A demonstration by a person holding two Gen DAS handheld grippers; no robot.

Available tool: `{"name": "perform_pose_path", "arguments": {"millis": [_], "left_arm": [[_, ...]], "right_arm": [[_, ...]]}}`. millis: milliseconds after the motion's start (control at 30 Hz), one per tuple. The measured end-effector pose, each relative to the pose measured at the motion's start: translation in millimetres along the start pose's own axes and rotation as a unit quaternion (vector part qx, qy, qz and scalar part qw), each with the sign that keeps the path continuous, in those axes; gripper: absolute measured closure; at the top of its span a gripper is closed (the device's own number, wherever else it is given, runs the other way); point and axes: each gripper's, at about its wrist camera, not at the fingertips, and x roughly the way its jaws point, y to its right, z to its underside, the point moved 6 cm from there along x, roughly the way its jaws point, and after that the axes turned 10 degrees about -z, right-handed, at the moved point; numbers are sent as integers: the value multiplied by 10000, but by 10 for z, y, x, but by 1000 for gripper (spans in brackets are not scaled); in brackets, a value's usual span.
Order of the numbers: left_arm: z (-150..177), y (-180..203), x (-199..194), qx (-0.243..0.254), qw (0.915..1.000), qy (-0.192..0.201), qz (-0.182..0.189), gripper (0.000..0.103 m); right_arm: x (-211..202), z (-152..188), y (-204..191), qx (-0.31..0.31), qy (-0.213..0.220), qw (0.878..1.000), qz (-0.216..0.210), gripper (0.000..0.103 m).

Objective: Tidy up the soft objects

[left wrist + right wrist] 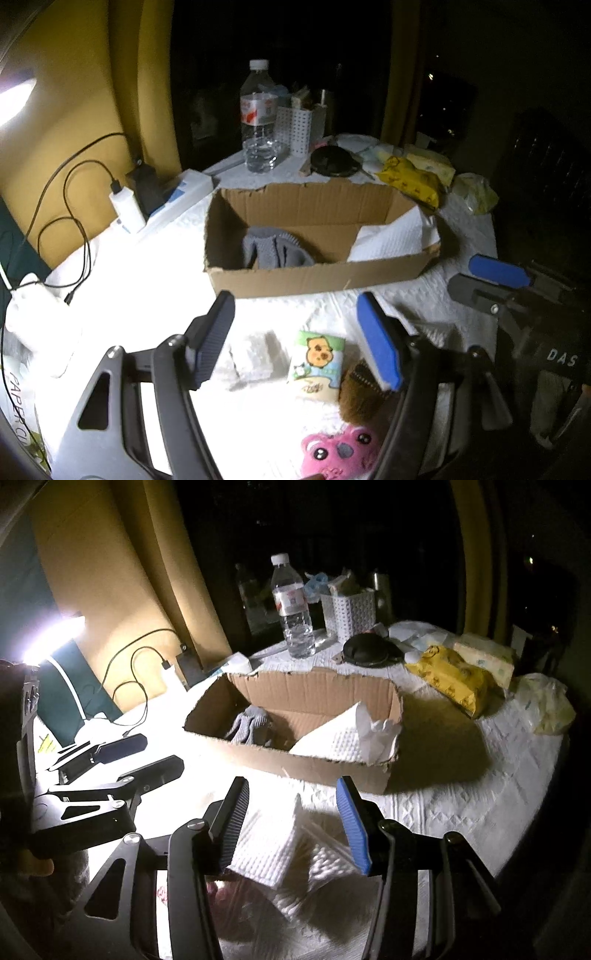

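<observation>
Tissue pack lies under wide left claw; right claw wide, marked "DAS".

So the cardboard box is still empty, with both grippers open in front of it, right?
Not empty: the cardboard box already holds a grey knit item and white paper towel, as the left wrist view shows. Both the left gripper and right gripper are open.

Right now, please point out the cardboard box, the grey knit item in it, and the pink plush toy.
cardboard box (pixel 314 278), left wrist view, front wall.
grey knit item (pixel 273 253), left wrist view, its middle.
pink plush toy (pixel 341 452), left wrist view, its face.
</observation>
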Motion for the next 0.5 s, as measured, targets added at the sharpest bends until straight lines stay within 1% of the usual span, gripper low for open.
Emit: {"name": "perform_pose_path", "arguments": {"millis": [200,500], "left_arm": [[161,-55,109,43,9998,-179,-33,33],[321,-209,284,-139,9990,-424,-94,33]], "right_arm": [[214,162,4,79,-287,9995,-39,51],[578,303,-28,123,-633,9978,-117,51]]}}
